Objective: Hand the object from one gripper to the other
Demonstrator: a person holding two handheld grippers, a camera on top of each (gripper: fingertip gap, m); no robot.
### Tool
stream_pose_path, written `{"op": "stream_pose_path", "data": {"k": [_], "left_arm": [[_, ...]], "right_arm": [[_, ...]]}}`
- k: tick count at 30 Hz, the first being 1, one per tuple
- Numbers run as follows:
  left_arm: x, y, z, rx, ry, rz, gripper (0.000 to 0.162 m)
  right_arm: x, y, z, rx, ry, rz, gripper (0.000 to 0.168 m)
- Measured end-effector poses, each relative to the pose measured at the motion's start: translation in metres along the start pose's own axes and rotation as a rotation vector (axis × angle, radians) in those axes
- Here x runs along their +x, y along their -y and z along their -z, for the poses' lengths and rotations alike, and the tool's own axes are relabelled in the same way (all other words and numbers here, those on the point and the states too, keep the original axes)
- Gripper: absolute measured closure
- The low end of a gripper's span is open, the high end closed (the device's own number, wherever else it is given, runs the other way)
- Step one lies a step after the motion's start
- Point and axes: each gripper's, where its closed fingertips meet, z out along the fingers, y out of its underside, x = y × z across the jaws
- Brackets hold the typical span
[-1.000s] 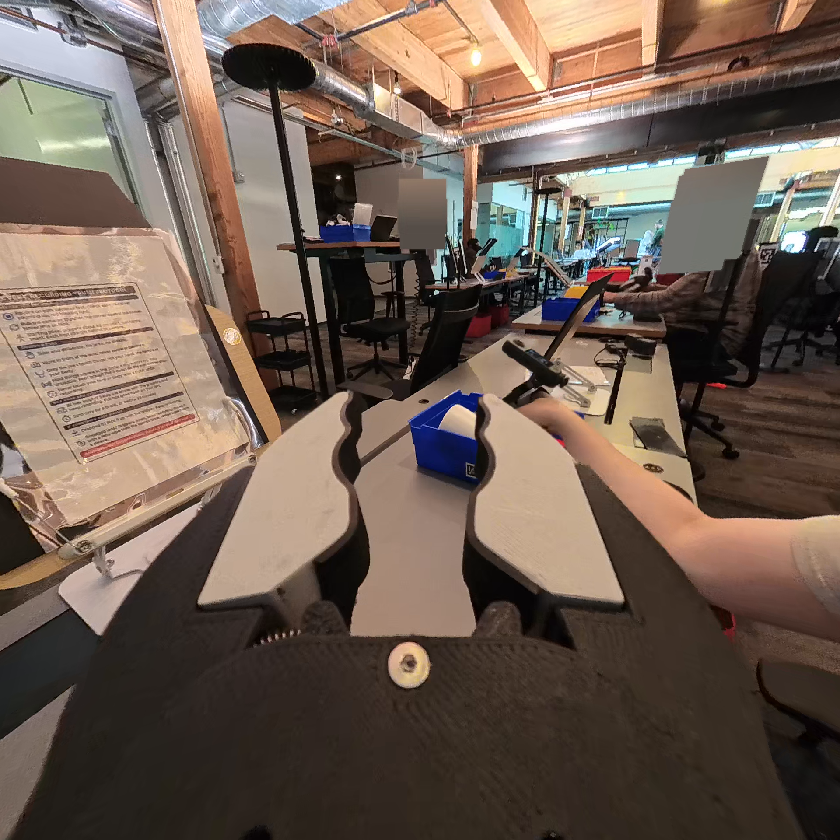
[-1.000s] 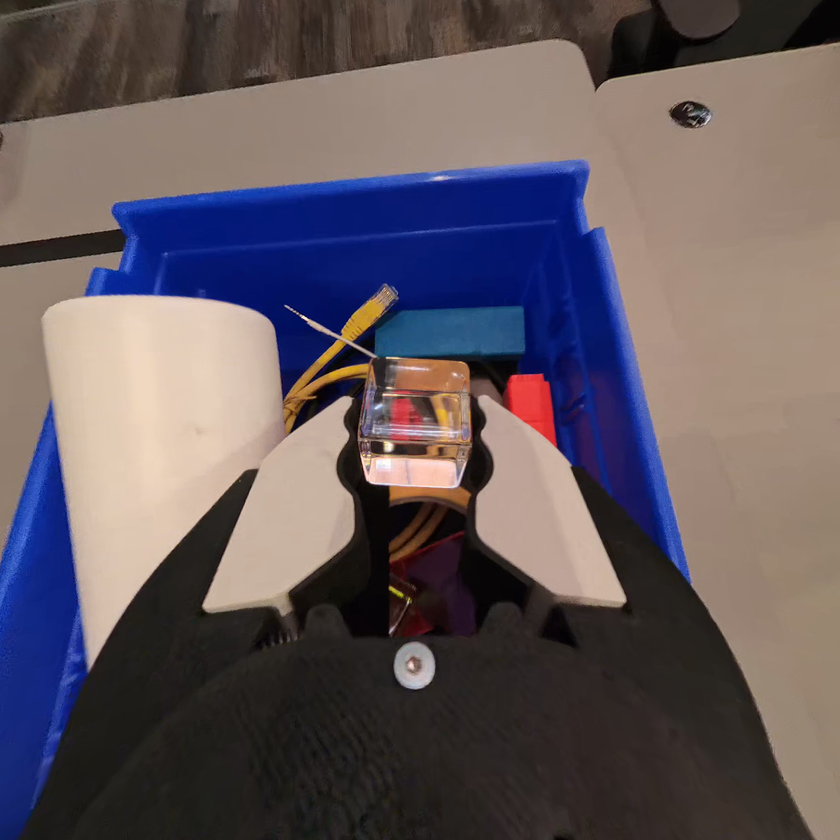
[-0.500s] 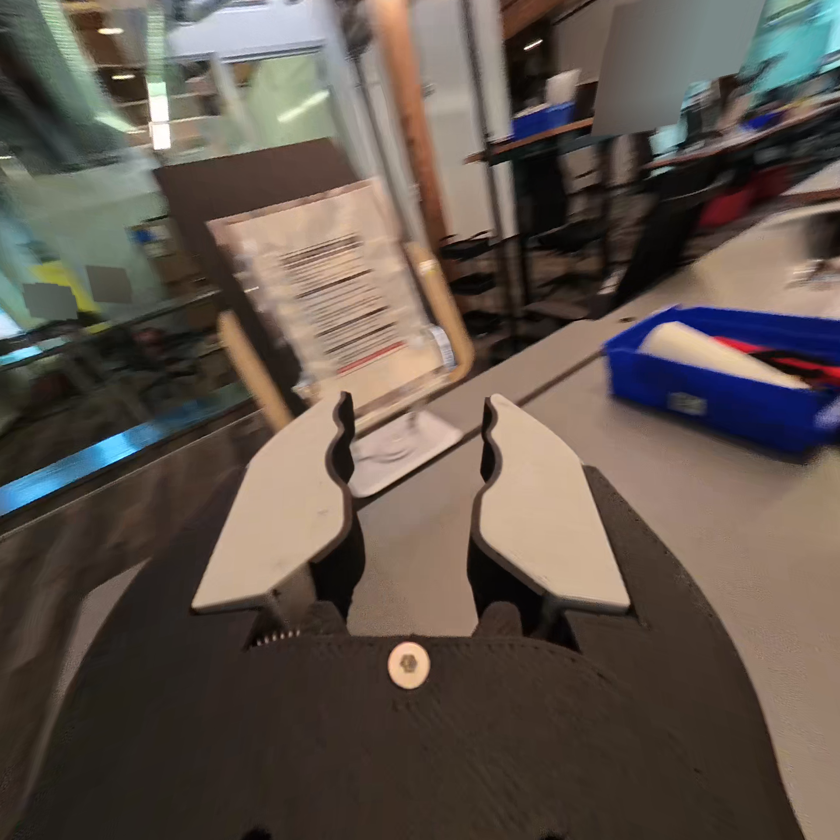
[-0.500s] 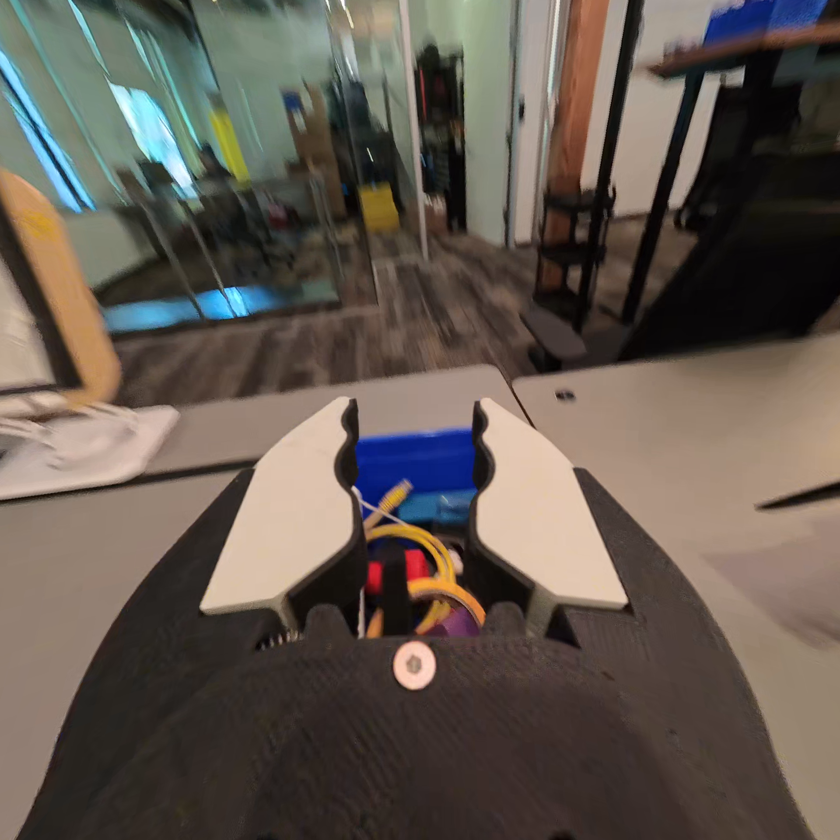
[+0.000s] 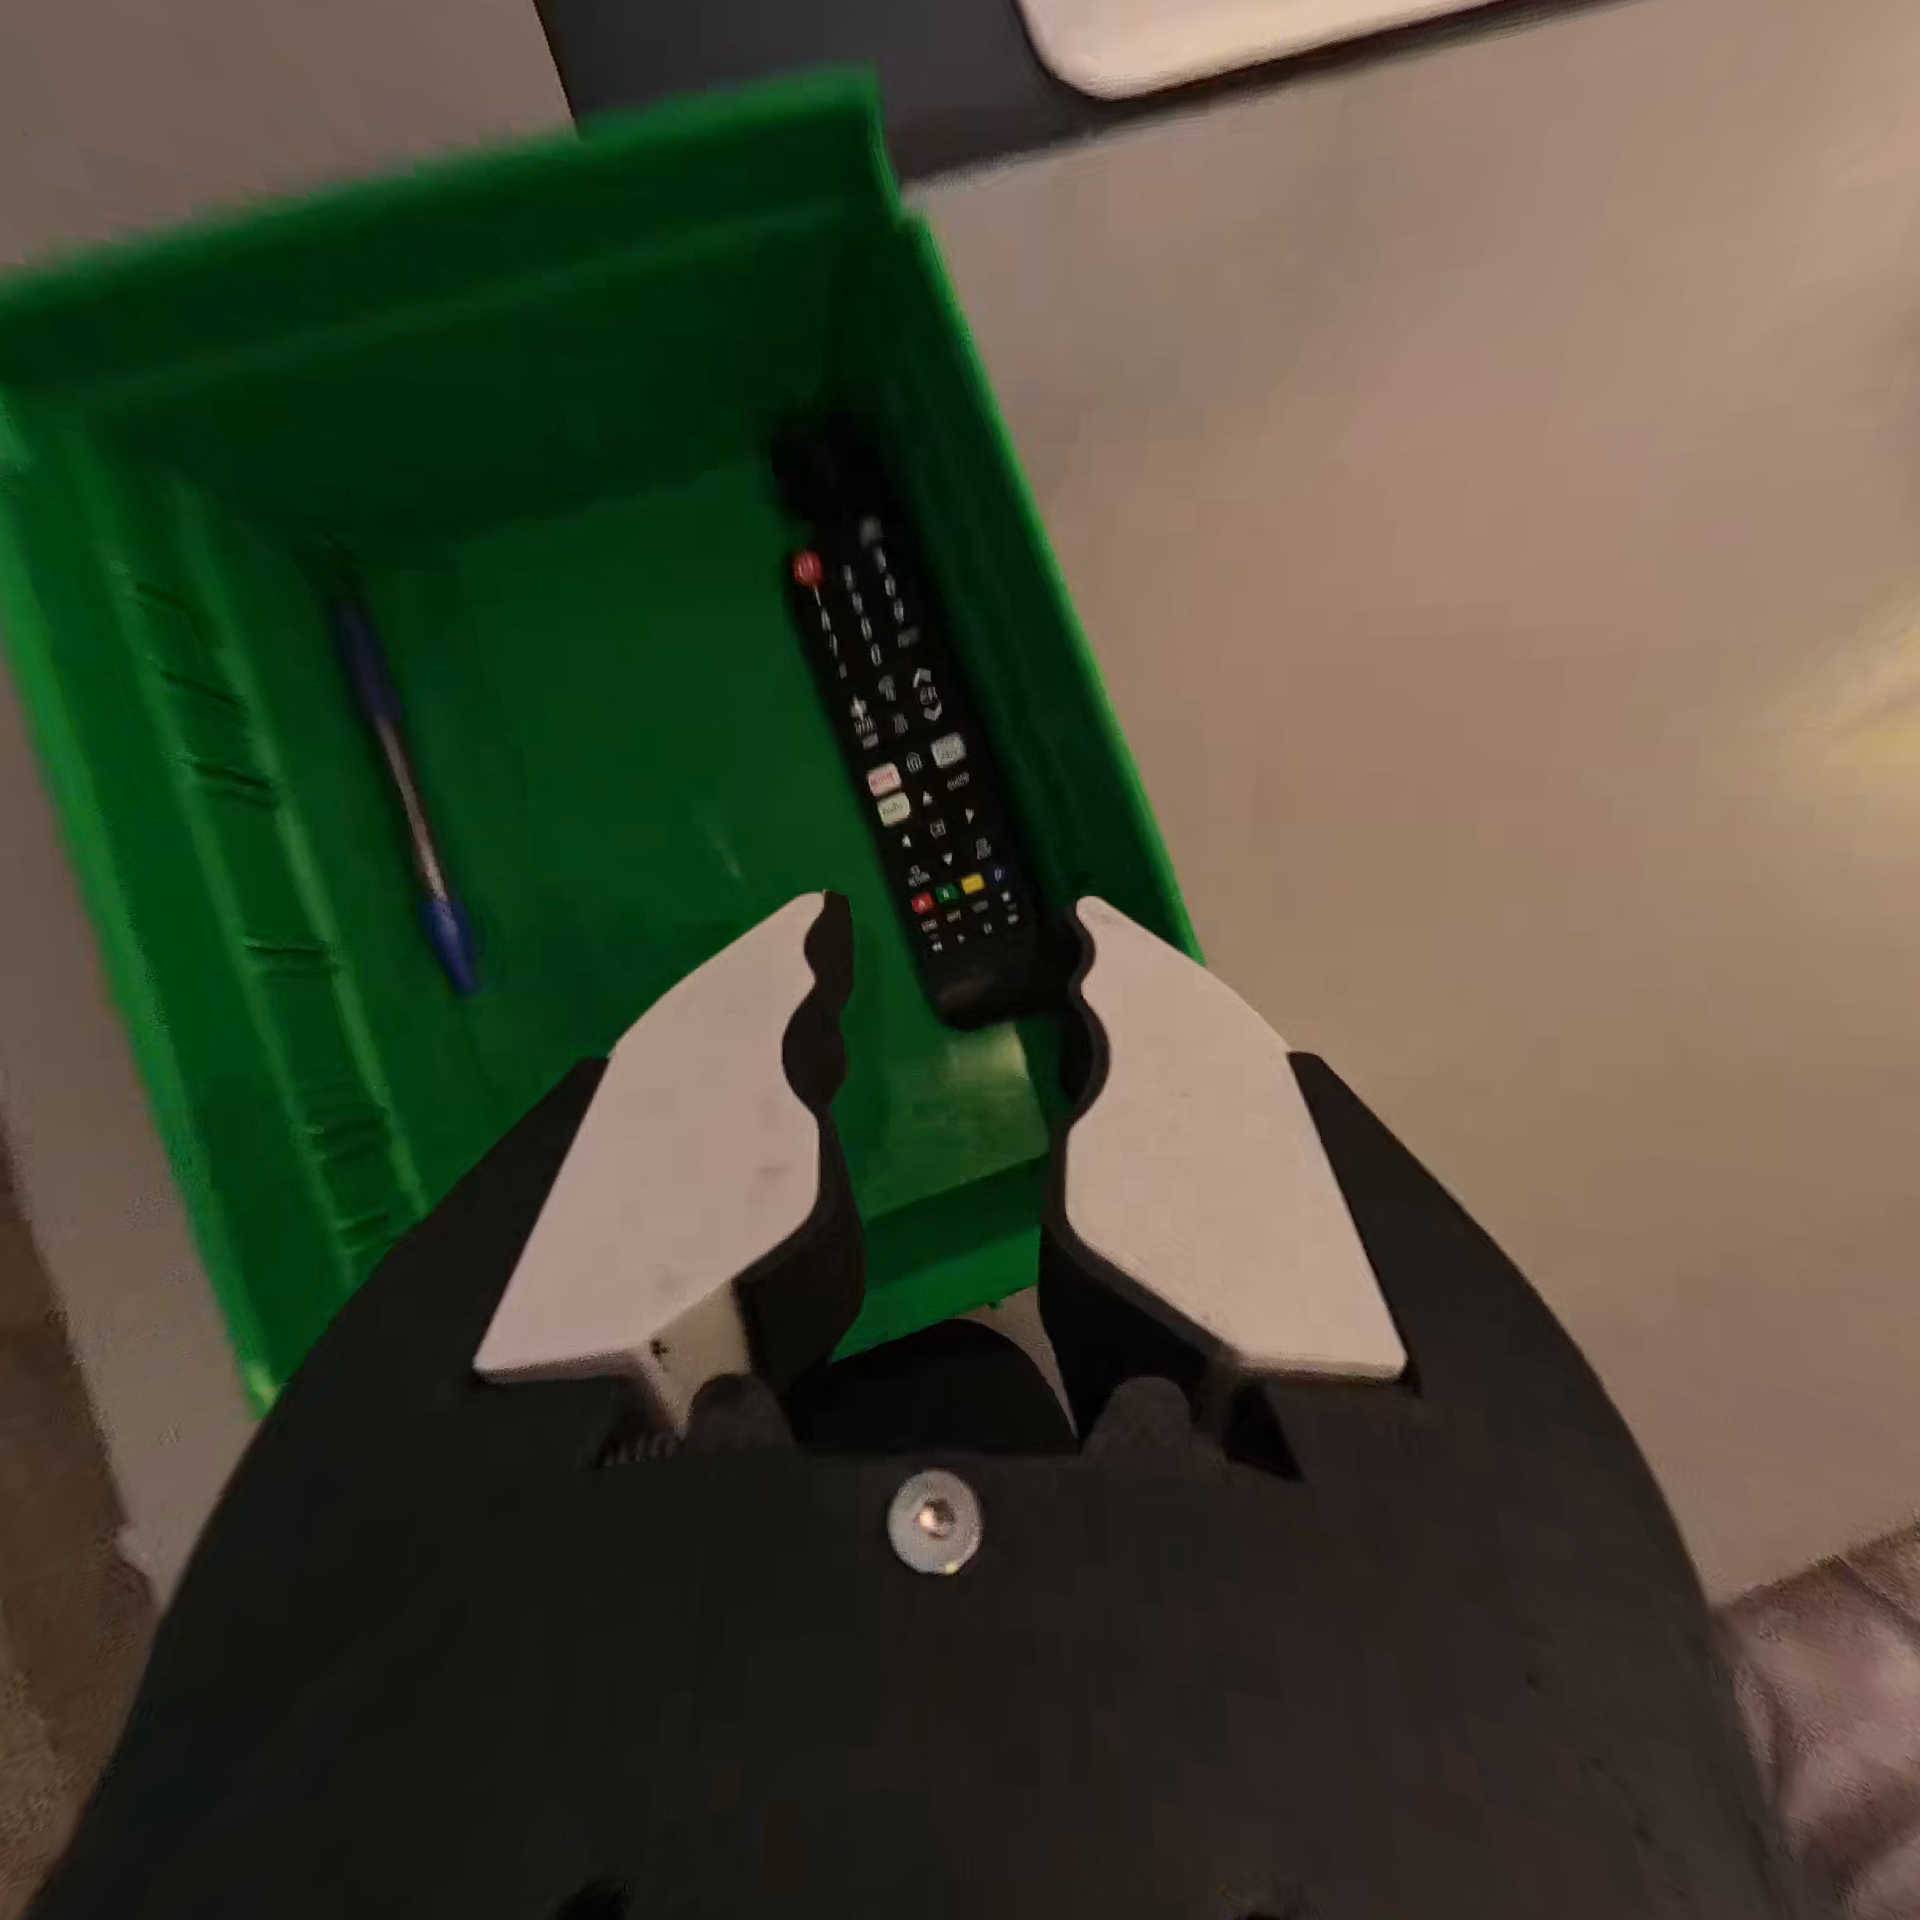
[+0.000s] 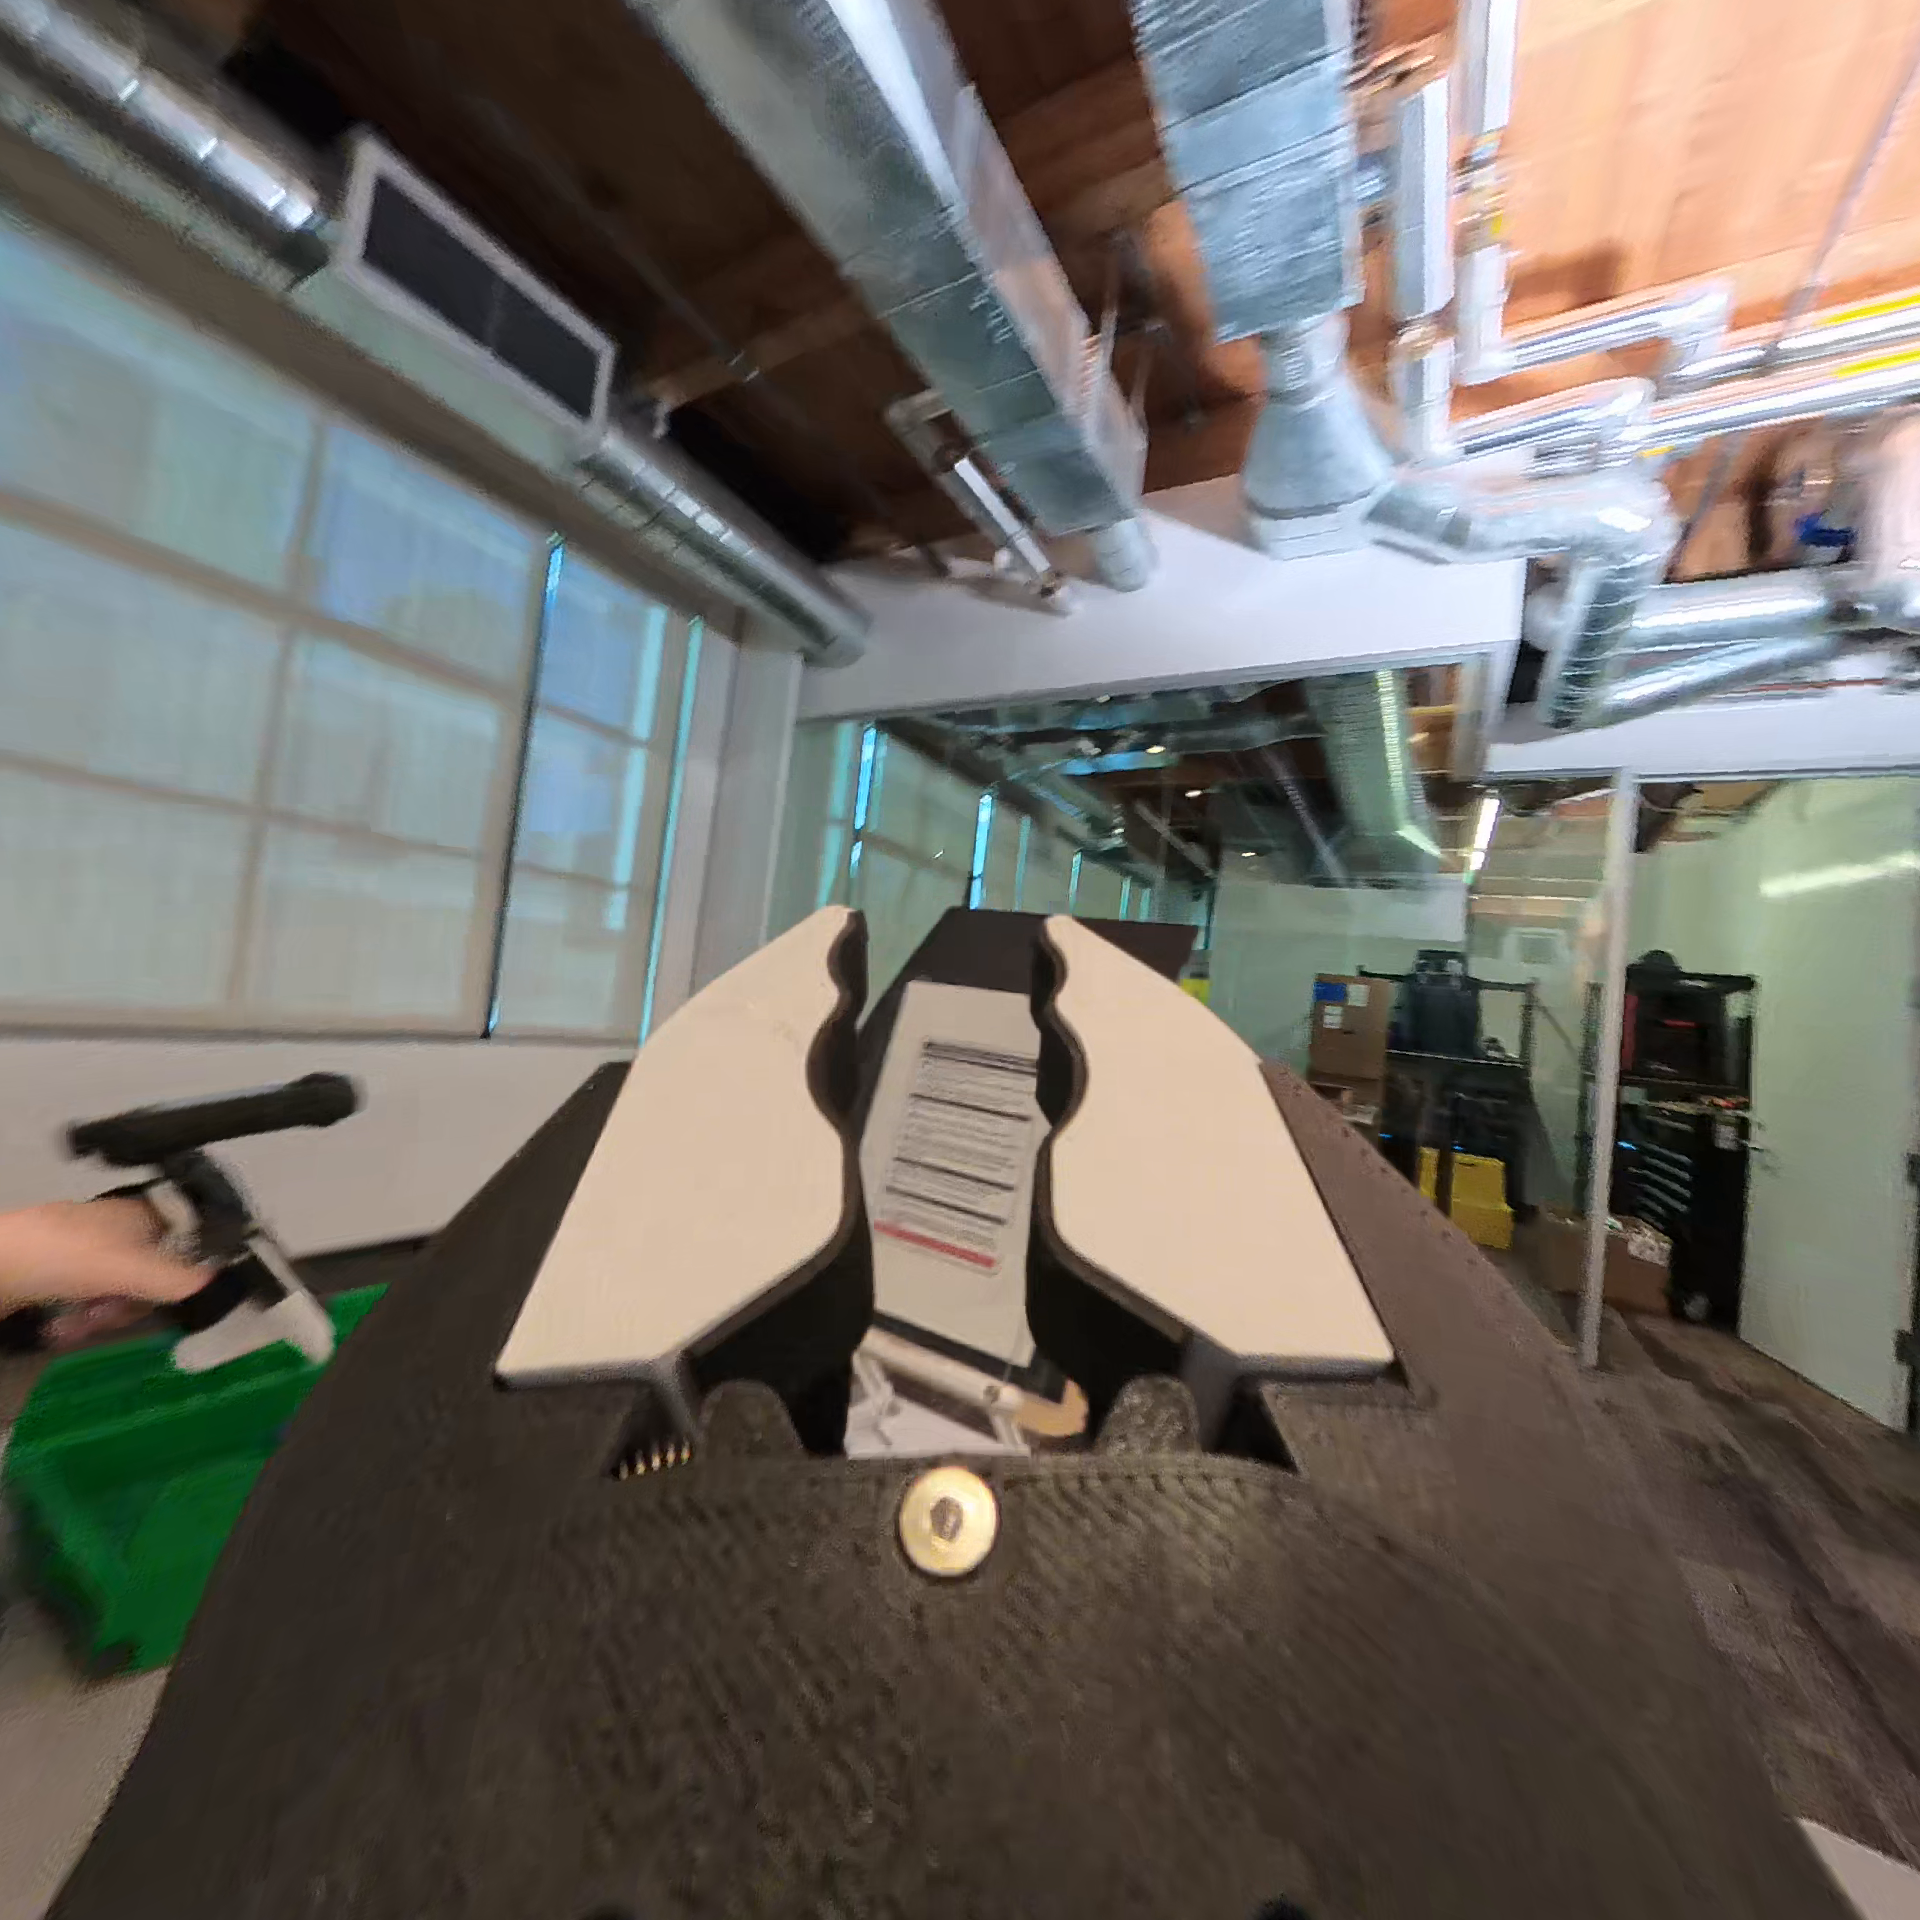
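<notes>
My left gripper [image 5: 954,909] is open and empty, pointing down into a green bin [image 5: 260,831]. A black remote [image 5: 914,727] lies along the bin's right wall, its near end between my fingertips and below them. A blue pen [image 5: 405,790] lies near the left wall. My right gripper [image 6: 948,925] is open and empty, raised and tilted up toward the room. In the right wrist view the left gripper [image 6: 239,1299], held by a hand [image 6: 73,1268], hangs over the green bin [image 6: 135,1455] at the far left.
The bin sits on a beige table [image 5: 1455,623]. A white stand base [image 5: 1195,42] lies beyond it. A printed sign on a stand [image 6: 956,1132] shows between my right fingers. Windows, ceiling ducts and glass-walled rooms lie behind. Between my left fingertips and the blue pen [image 5: 405,790] there is roughly 20 cm.
My right gripper let go of the clear cube over the blue bin, then swung up toward the room. My left gripper turned left and down, from the room to the green bin.
</notes>
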Motion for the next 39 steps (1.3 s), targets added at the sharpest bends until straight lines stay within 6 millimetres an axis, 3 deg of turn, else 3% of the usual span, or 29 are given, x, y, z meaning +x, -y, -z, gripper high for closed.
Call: {"op": "stream_pose_path", "data": {"k": [1,4,6,9,11,14,19,22,27,32,39], "left_arm": [[-0.004,-0.008,-0.014,-0.070,-0.015,0.032,0.123],[-0.018,-0.017,-0.048,-0.169,-0.004,0.061,0.114],[-0.015,-0.024,-0.065,-0.221,-0.054,0.087,0.103],[-0.009,-0.037,-0.085,-0.309,-0.106,0.095,0.093],[-0.012,-0.044,-0.095,-0.356,-0.091,0.106,0.094],[-0.013,-0.051,-0.104,-0.399,-0.105,0.117,0.091],[-0.017,-0.055,-0.107,-0.410,-0.096,0.108,0.086],[-0.031,-0.060,-0.105,-0.438,-0.022,0.113,0.104],[-0.044,-0.061,-0.103,-0.424,0.021,0.083,0.098],[-0.047,-0.063,-0.108,-0.442,0.077,-0.079,0.092],[-0.044,-0.062,-0.109,-0.444,0.070,-0.089,0.098]], "right_arm": [[-0.020,-0.002,-0.006,-0.011,0.042,0.027,0.138],[-0.086,-0.004,-0.020,-0.004,0.157,0.140,0.138],[-0.121,-0.003,-0.025,0.019,0.181,0.241,0.138],[-0.159,-0.002,-0.031,0.053,0.209,0.325,0.141],[-0.174,-0.003,-0.035,0.043,0.253,0.298,0.141],[-0.179,0.000,-0.040,0.054,0.271,0.241,0.140],[-0.169,0.009,-0.044,0.088,0.230,0.198,0.141],[-0.163,0.013,-0.040,0.116,0.198,0.174,0.142],[-0.167,0.017,-0.033,0.166,0.238,0.159,0.147],[-0.171,0.004,-0.036,0.095,0.250,0.261,0.148],[-0.173,-0.014,-0.044,0.029,0.291,0.272,0.147]]}}
